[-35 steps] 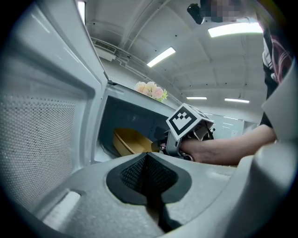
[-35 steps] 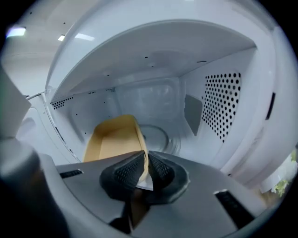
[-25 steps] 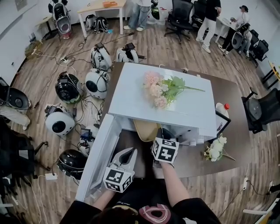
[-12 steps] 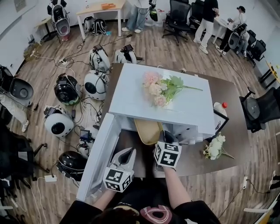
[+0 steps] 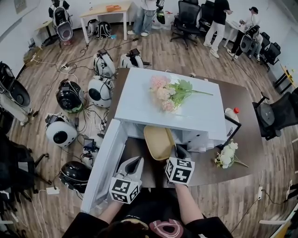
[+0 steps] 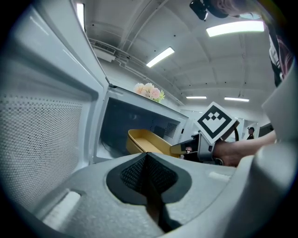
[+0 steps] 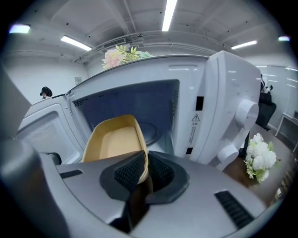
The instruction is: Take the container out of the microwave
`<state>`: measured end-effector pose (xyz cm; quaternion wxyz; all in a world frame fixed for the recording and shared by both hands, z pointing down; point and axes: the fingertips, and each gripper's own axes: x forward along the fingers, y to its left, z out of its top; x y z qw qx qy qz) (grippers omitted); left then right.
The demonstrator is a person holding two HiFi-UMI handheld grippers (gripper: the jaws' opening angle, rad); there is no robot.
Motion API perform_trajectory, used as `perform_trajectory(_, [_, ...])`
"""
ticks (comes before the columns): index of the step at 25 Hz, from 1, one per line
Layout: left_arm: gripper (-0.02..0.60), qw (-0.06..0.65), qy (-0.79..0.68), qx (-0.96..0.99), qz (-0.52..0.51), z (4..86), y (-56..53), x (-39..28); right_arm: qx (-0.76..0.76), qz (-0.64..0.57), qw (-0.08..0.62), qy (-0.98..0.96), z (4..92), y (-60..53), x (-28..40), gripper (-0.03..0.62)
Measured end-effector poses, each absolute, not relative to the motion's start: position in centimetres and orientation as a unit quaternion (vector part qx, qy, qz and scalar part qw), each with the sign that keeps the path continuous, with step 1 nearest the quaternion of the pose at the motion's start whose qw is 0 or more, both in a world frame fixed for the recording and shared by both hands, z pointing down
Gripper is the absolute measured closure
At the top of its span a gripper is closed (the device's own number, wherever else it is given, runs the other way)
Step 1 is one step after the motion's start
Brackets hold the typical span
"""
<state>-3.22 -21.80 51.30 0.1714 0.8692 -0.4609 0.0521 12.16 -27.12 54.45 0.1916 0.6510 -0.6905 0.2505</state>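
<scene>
Right gripper view, shallow tan oblong container (image 7: 116,139), rim pinched by jaws

Office-type lab: black swivel office chairs (image 5: 185,21), light wooden desk (image 5: 104,10), cabled white-and-black rounded devices (image 5: 100,90) across wood-plank floor (image 5: 153,51).

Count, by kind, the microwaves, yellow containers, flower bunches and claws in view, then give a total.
Microwave: 1
Container: 1
Flower bunches: 2, pink bunch on the microwave, white bunch on the table
Claws: 2, left claw and right claw
Total: 6
</scene>
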Motion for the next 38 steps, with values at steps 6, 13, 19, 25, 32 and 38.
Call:
perform_trajectory(6, [0.572,0.170,-0.456,0.872,0.052,51.1,-21.5,-2.9,0.654,0.249,0.197,-0.687,54.6,-25.5,12.5,0.560])
perform_trajectory(13, [0.572,0.166,-0.450,0.876,0.055,51.0,-20.6,-2.6,0.658,0.254,0.188,-0.684,54.4,-23.5,13.2,0.560])
perform_trajectory(19, [0.572,0.163,-0.445,0.879,0.052,50.7,-19.8,-2.3,0.663,0.259,0.185,-0.678,54.6,-21.5,13.8,0.560])
perform_trajectory(25, [0.572,0.163,-0.440,0.881,0.053,50.8,-19.7,-1.7,0.673,0.277,0.176,-0.663,55.3,-20.3,15.1,0.560])
perform_trajectory(32, [0.572,0.160,-0.435,0.884,0.059,51.0,-19.6,-1.5,0.682,0.274,0.177,-0.654,55.4,-19.9,15.4,0.560])
perform_trajectory(38, [0.572,0.162,-0.430,0.886,0.061,51.2,-19.6,-1.2,0.686,0.275,0.182,-0.648,55.7,-19.5,15.7,0.562])
